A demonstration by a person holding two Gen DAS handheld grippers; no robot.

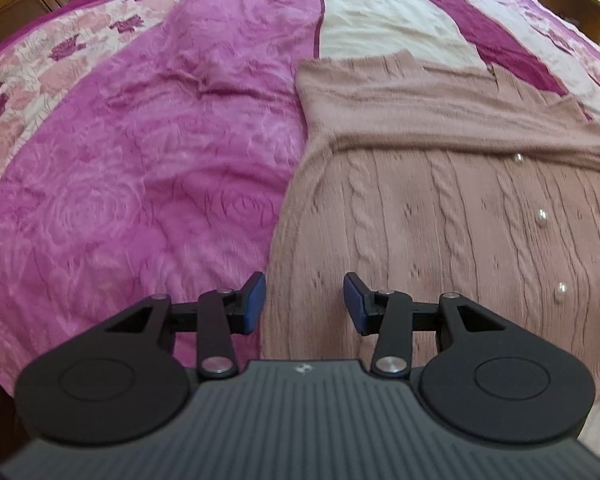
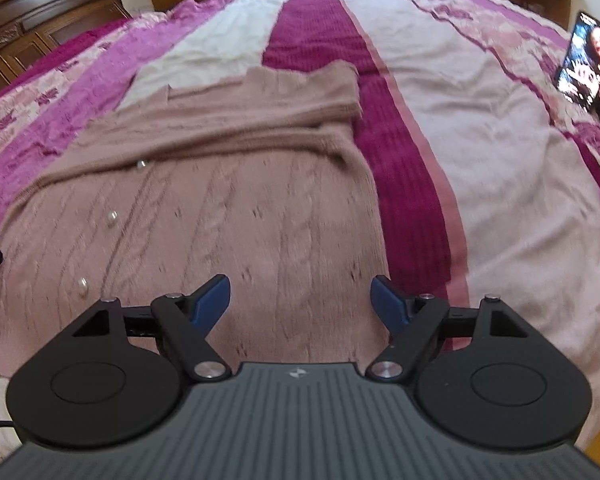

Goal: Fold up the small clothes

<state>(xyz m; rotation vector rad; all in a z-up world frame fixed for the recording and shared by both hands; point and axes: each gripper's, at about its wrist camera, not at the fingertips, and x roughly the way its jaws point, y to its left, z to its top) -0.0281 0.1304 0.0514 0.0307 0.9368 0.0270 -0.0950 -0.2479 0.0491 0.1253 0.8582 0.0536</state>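
Phone only beside right tool.

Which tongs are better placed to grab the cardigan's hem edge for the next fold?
Probably left: the left tongs are open astride the cardigan side edge, while the right tongs are open just inside the opposite edge.

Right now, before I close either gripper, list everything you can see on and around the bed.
sweater: 1, dusty pink cable knit, flat on the bed, sleeves folded across it
pearl buttons: 3 visible, white, in a row down the sweater
bedspread: 1, magenta, pink floral and cream stripes, covering the bed
phone: 1, screen lit, propped on a stand at the bed's right edge
wooden furniture: brown, behind the bed
left gripper: 1, black with blue pads, open over the sweater's left edge
right gripper: 1, same, open over the sweater's right part
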